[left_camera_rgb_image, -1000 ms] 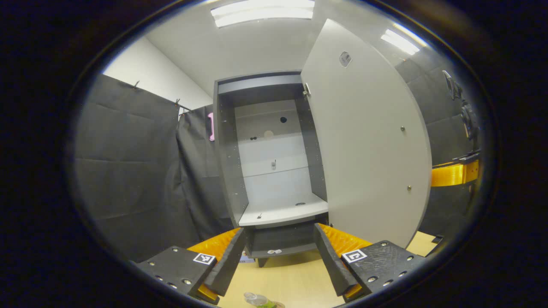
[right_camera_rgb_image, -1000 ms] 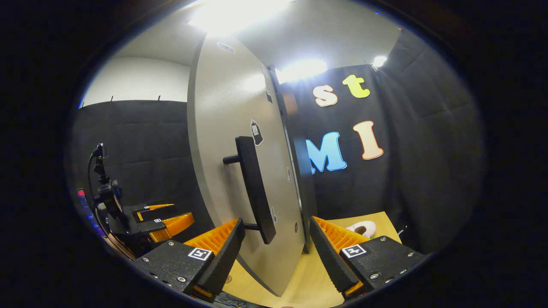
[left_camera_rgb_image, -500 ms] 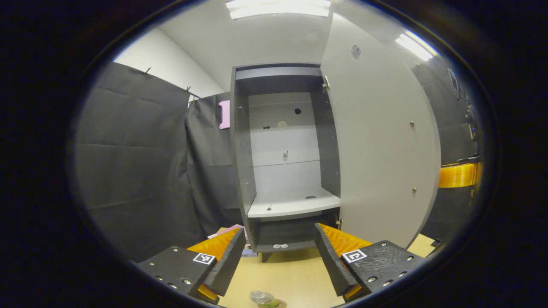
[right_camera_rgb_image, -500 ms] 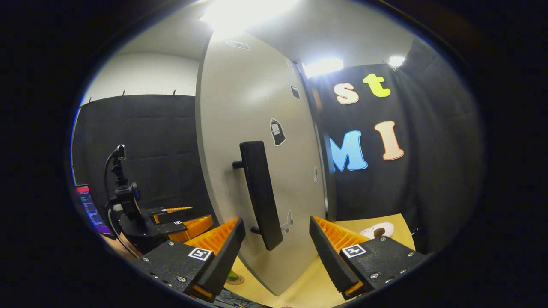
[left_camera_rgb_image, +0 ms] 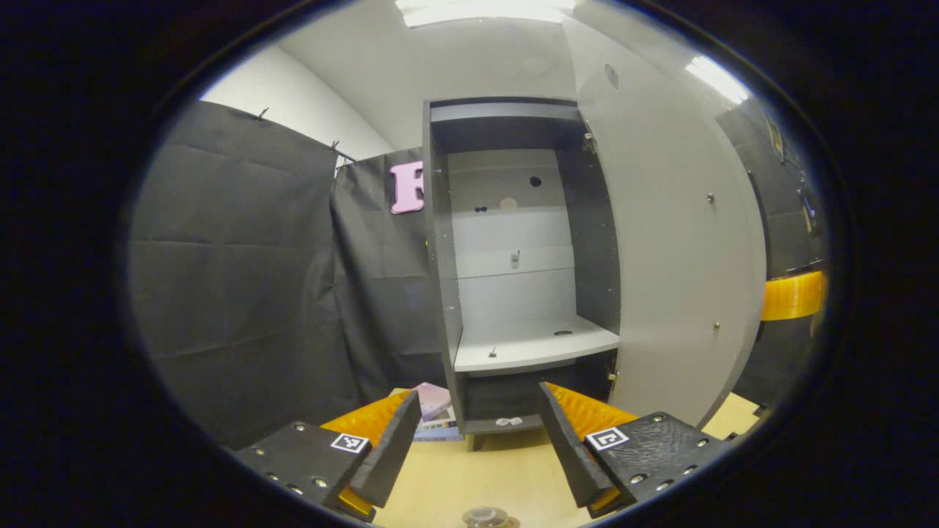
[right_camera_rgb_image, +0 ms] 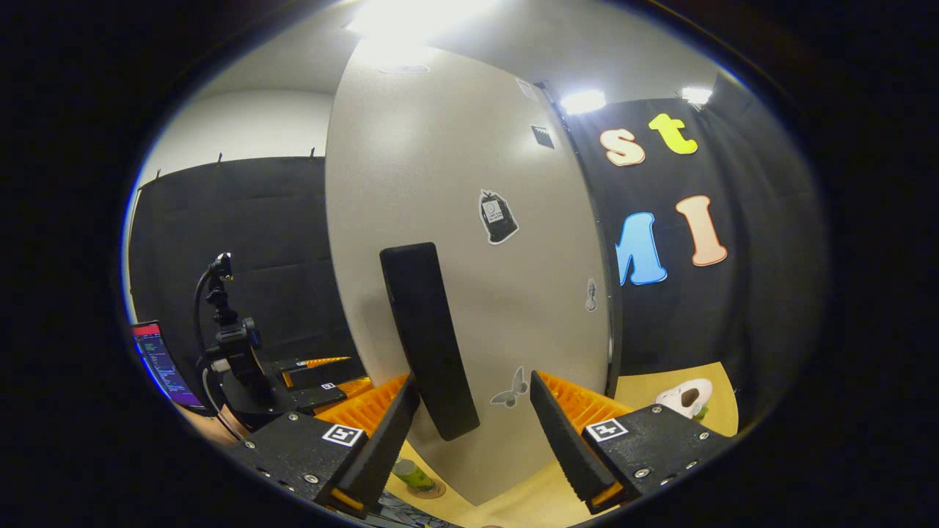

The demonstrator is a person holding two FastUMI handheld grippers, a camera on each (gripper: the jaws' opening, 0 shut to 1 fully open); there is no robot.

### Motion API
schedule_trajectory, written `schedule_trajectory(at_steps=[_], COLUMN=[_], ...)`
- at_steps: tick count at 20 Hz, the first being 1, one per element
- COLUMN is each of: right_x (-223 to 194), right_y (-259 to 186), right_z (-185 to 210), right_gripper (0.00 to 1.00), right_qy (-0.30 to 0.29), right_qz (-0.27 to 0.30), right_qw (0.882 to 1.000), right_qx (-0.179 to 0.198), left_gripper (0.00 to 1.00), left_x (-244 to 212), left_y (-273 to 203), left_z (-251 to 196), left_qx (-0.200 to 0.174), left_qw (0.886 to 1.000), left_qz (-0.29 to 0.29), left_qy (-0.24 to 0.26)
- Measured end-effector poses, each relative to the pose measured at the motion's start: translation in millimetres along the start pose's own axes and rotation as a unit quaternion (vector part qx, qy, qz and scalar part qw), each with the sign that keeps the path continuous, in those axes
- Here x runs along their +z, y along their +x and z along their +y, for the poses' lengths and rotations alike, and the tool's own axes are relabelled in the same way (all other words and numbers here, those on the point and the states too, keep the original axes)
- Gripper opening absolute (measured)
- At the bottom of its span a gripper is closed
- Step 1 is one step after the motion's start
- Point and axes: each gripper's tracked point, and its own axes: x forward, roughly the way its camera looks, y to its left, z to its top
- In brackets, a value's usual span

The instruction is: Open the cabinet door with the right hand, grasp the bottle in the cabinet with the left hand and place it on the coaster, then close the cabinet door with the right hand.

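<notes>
Right gripper (right_camera_rgb_image: pixel 473 433) wide open, empty, handle (right_camera_rgb_image: pixel 428 339) between fingers, untouched. Door (right_camera_rgb_image: pixel 469 242) open. Risk: push off-handle, fingers slip, door slams or stays ajar.

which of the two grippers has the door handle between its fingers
The right gripper: the black door handle hangs in the gap between its open fingers. The left gripper faces the open cabinet with nothing between its fingers.
</notes>
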Motion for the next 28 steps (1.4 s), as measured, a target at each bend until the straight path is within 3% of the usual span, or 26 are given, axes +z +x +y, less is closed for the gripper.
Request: schedule_trajectory(at_steps=[8,9,10,19,28], right_x=[-3,-3,-1,-3,-1], right_y=[39,45,53,89,123], right_z=[10,10,16,39,49], right_gripper=[0.94,0.91,0.97,0.97,0.98], right_qy=[-0.005,-0.004,-0.001,-0.016,-0.031], right_qz=[0.007,0.006,0.008,0.008,0.005], right_qw=[1.0,1.0,1.0,0.998,0.999], right_qx=[0.021,0.022,0.027,0.053,0.041], left_gripper=[0.91,0.92,0.91,0.91,0.91], left_x=[2,3,3,1,-10], left_y=[40,43,47,76,103], left_z=[27,30,33,75,114], left_qx=[0.001,0.002,0.002,0.013,0.005], left_qw=[1.0,1.0,1.0,1.0,1.0], left_qz=[-0.005,-0.006,-0.007,-0.016,-0.014], left_qy=[0.008,0.008,0.009,0.002,0.001])
